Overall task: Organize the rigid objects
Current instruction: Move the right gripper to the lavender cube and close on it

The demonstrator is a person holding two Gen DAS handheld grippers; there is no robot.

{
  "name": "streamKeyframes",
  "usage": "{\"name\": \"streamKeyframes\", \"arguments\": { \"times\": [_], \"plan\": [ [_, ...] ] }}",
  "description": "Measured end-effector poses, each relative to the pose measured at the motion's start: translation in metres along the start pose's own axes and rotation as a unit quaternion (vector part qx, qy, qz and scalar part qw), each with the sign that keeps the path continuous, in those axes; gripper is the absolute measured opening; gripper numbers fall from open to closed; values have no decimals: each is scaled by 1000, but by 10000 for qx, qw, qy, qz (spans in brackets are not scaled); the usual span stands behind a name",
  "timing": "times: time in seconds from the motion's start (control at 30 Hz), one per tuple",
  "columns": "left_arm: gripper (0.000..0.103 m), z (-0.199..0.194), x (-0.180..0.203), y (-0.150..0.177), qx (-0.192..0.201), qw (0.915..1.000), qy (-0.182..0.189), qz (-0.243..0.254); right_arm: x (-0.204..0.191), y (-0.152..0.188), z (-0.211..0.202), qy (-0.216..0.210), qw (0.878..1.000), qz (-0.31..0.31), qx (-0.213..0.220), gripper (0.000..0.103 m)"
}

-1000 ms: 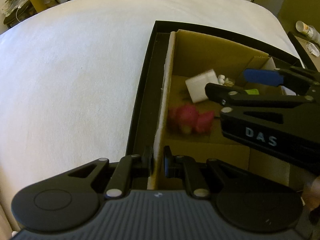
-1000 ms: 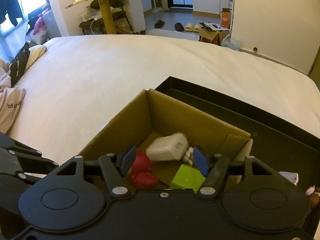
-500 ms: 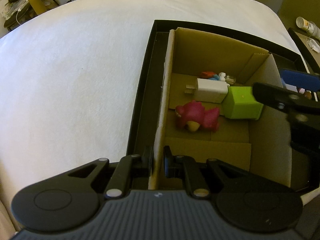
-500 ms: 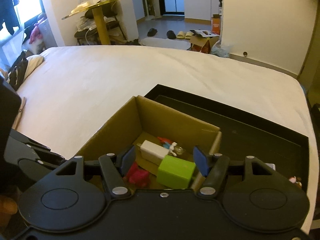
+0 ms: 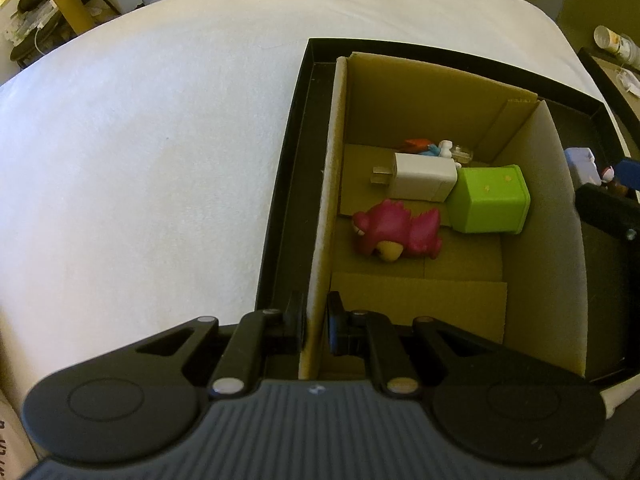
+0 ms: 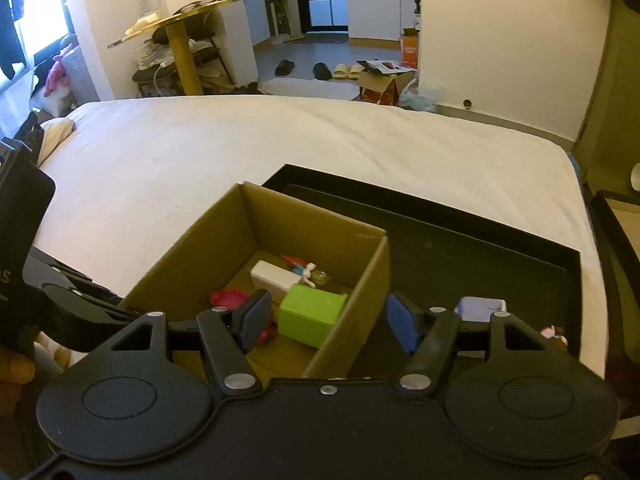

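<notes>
A cardboard box (image 5: 532, 208) (image 6: 224, 232) stands in a black tray (image 5: 288, 184) (image 6: 480, 248) on the bed. Inside lie a pink toy (image 5: 396, 232) (image 6: 228, 298), a white charger (image 5: 420, 176) (image 6: 276, 276), a green cube (image 5: 490, 204) (image 6: 312, 314) and small figures (image 5: 436, 148) (image 6: 304, 270). My left gripper (image 5: 316, 326) is shut on the box's left wall. My right gripper (image 6: 326, 320) is open and empty, raised above the box's right wall; its blue fingertip (image 5: 628, 172) shows in the left view.
A pale blue object (image 6: 482, 306) (image 5: 584, 164) and a small figurine (image 6: 554, 334) lie in the tray right of the box. The white bed (image 6: 240, 148) stretches left and beyond. A gold table (image 6: 180, 40) and floor clutter stand past the bed.
My right gripper has lifted out of the box and drawn back to the right, empty. The green cube and pink toy now lie uncovered in the box. The left gripper has not moved.
</notes>
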State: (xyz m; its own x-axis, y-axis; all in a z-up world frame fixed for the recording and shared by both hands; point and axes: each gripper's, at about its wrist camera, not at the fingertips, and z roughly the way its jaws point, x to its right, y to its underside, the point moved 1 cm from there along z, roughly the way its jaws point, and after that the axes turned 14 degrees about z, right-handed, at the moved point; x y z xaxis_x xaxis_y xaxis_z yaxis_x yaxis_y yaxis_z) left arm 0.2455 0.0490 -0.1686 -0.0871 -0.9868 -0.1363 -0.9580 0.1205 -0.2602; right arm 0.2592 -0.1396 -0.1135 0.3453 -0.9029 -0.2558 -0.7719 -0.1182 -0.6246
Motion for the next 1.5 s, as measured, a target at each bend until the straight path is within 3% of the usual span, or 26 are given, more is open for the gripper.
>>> {"name": "streamKeyframes", "arguments": {
  "times": [0.5, 0.67, 1.1, 1.33, 1.5],
  "plan": [
    [11, 0, 1, -1, -36, 10000, -66, -45, 40, 10, -9, 271, 9989, 326, 201, 78],
    [11, -1, 0, -1, -36, 9999, -86, -101, 46, 16, -7, 486, 9980, 285, 298, 87],
    [12, -3, -3, -1, -13, 9996, -115, -267, 69, 32, 5, 972, 9931, 368, 549, 89],
    [12, -3, -3, -2, -24, 9995, -147, -287, 76, 35, 18, 975, 9930, 420, 524, 86],
    [12, -3, -2, -2, -7, 9994, -148, -315, 85, 32, 34, 1193, 9905, 543, 415, 67]
  ]
}}
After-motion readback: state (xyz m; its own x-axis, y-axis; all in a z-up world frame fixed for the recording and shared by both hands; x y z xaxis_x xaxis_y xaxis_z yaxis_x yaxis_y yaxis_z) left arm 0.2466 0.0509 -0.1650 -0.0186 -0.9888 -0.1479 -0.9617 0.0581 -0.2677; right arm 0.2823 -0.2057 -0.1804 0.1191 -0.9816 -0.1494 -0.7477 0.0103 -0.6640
